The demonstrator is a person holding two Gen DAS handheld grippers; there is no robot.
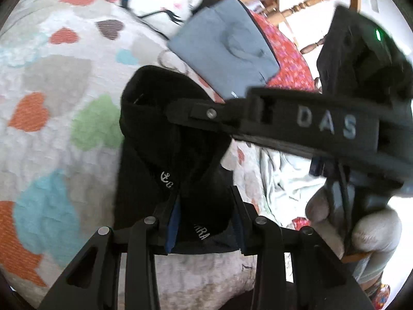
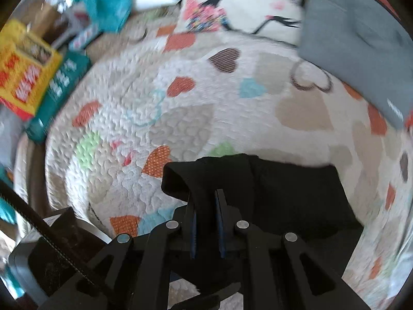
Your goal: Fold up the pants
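The black pants (image 1: 160, 129) hang bunched above a heart-patterned quilt (image 1: 51, 82). White embroidered lettering shows on the cloth. My left gripper (image 1: 205, 201) is shut on a thick fold of them at the bottom of the left wrist view. The right gripper (image 1: 185, 108) reaches in from the right, its tip pressed into the same cloth higher up, with a hand (image 1: 374, 227) holding its grip. In the right wrist view my right gripper (image 2: 206, 204) is shut on a thin ridge of the pants (image 2: 284, 193), which drape away to the right over the quilt (image 2: 180, 98).
A folded grey garment (image 1: 224, 51) lies on red floral cloth (image 1: 289, 59) at the back, with a wooden chair (image 1: 309, 2) behind. The grey garment (image 2: 361, 38) also shows at top right. A printed pillow (image 2: 245, 7) sits at the top. A yellow box (image 2: 23, 77) and a teal box (image 2: 59, 90) lie at the left edge.
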